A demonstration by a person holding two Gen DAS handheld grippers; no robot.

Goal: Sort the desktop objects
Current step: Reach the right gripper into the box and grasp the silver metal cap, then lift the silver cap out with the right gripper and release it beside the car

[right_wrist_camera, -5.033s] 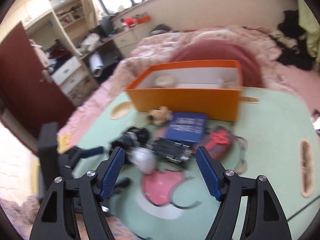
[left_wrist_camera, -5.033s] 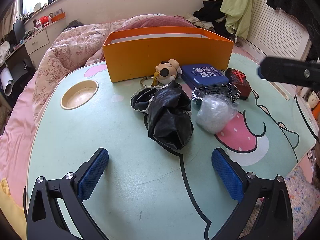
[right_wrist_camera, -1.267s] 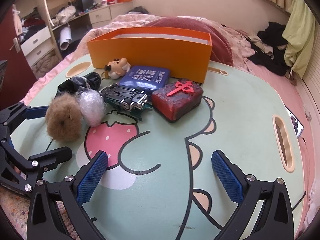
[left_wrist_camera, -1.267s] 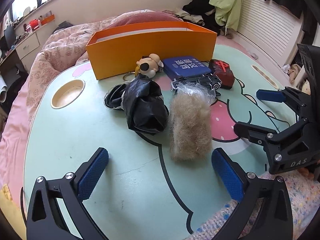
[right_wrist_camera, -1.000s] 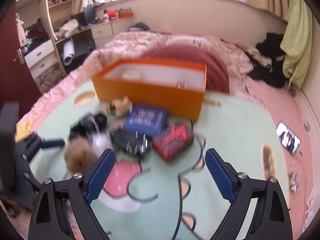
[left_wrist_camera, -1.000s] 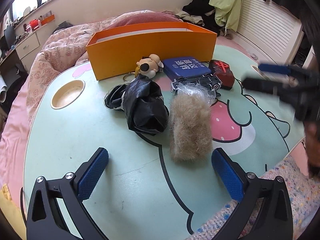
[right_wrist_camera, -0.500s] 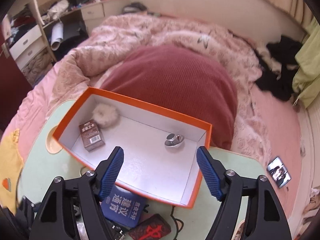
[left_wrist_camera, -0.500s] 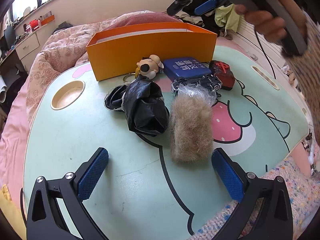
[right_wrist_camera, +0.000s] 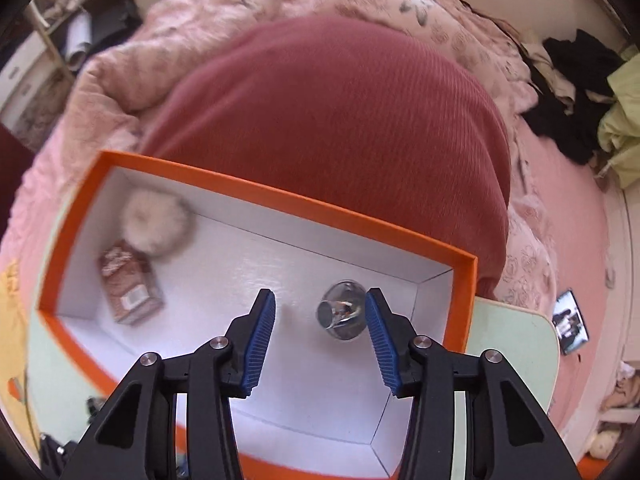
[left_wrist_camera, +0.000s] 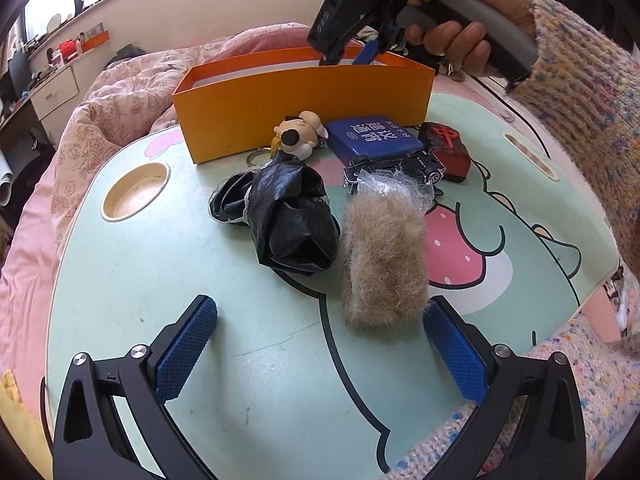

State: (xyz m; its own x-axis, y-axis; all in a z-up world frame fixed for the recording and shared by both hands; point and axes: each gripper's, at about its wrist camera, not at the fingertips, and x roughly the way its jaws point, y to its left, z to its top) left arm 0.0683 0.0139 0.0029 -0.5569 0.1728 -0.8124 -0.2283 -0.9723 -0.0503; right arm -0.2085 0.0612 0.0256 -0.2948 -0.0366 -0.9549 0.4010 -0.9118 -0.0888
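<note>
On the pale green surface (left_wrist_camera: 132, 264) the round cup recess (left_wrist_camera: 134, 191) sits near the left rim, with bare room around it; the left gripper (left_wrist_camera: 320, 332) hovers low over the near edge, fingers spread and holding nothing. Just ahead lie the black bag (left_wrist_camera: 288, 216) and the tan fur tuft (left_wrist_camera: 382, 256), touching, the tuft close to the right finger. Behind them the dog figure (left_wrist_camera: 300, 136), blue case (left_wrist_camera: 374, 140), toy car (left_wrist_camera: 394, 170) and red block (left_wrist_camera: 446, 150) crowd against the orange box (left_wrist_camera: 304, 104). The right gripper (right_wrist_camera: 320, 334) hangs over the box's right end, fingers parted around a small glass ball (right_wrist_camera: 341, 315) lying inside; whether they touch it is unclear
</note>
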